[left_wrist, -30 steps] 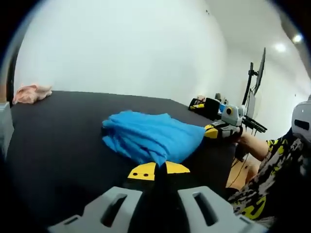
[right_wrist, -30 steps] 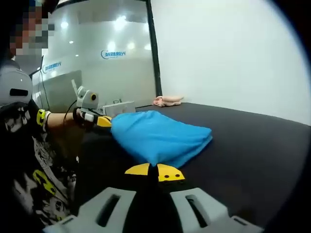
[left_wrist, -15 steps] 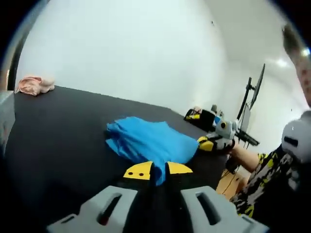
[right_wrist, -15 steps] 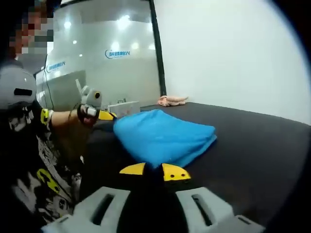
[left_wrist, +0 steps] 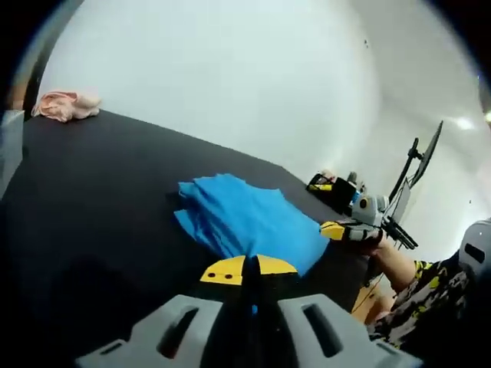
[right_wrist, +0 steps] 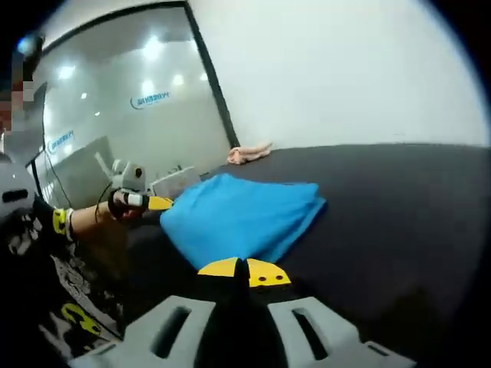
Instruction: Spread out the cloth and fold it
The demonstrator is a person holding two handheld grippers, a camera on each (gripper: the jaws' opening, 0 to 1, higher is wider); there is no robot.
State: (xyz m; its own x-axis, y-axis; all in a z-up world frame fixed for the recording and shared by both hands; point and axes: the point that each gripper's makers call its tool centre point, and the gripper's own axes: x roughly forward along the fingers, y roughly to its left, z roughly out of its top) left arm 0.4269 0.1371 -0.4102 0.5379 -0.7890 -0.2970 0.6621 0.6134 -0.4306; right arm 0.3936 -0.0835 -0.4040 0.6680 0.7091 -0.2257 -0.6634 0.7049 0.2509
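Note:
A blue cloth [left_wrist: 242, 218] lies folded over on the black table [left_wrist: 100, 199], stretched between my two grippers. My left gripper [left_wrist: 251, 268] is shut on the cloth's near corner, yellow tips together. In the right gripper view the same blue cloth [right_wrist: 238, 218] runs away from my right gripper [right_wrist: 246, 270], which is shut on its other near corner. The right gripper [left_wrist: 345, 230] also shows in the left gripper view at the cloth's right edge, held by a hand. The left gripper [right_wrist: 142, 202] shows at the cloth's left edge in the right gripper view.
A pink cloth [left_wrist: 67, 104] lies crumpled at the table's far corner, also seen as the pink cloth [right_wrist: 247, 152] in the right gripper view. A monitor on a stand [left_wrist: 418, 172] is beyond the table. A glass wall [right_wrist: 123, 123] stands behind. The person's patterned sleeve [left_wrist: 430, 299] is at right.
Both views have tilted and shifted with the hands. The cloth looks flatter and more stretched between the grippers than a second ago. Both grippers keep their hold.

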